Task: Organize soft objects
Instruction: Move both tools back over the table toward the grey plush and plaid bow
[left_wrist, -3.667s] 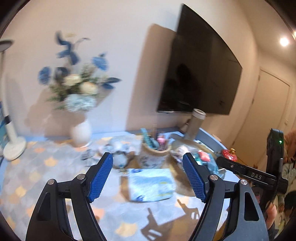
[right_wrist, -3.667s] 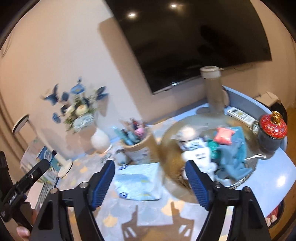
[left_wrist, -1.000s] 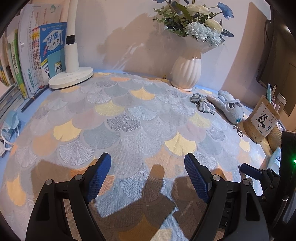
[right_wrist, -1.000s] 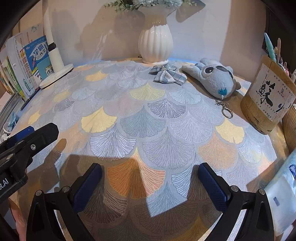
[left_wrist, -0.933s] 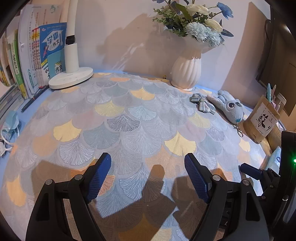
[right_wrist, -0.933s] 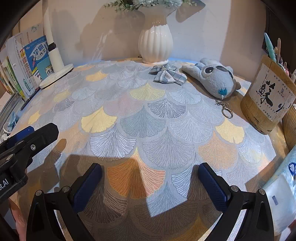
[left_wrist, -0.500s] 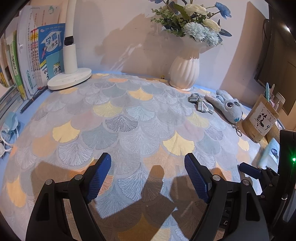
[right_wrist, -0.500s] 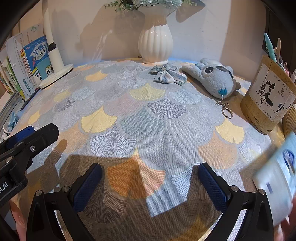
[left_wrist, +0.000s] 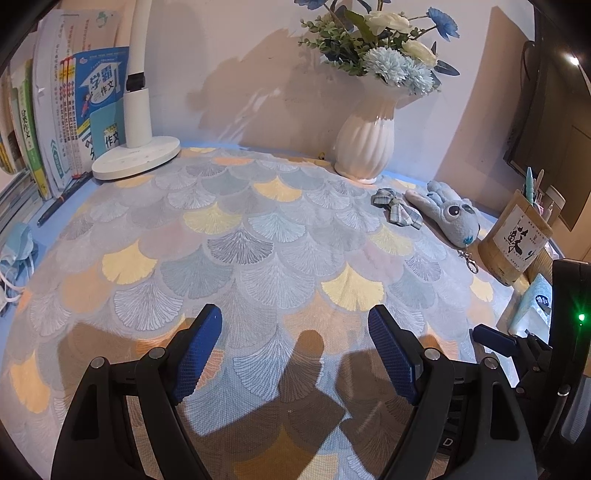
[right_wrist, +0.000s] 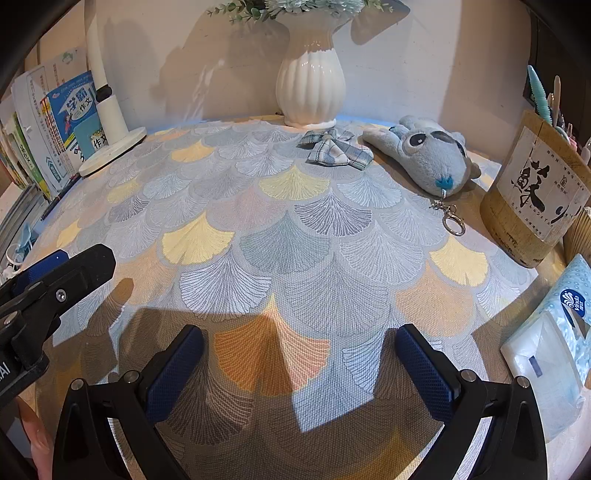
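Far left, books (left_wrist: 55, 122) and a lamp base (left_wrist: 136, 157) stand at the edge of the bench (left_wrist: 258, 258); the left gripper (left_wrist: 295, 350) hangs over bare cloth, fingers spread wide and empty; the right gripper (right_wrist: 299, 373) beside it does likewise, gripping nothing; far right of the vase (right_wrist: 310, 88) lie the plaid bow (right_wrist: 332, 149) and, just beside it, the plush toy (right_wrist: 428, 155); a tissue pack (right_wrist: 554, 350) sits near right. No soft thing seems picked yet; the next move likely calls for reaching far right to the bow or plush.
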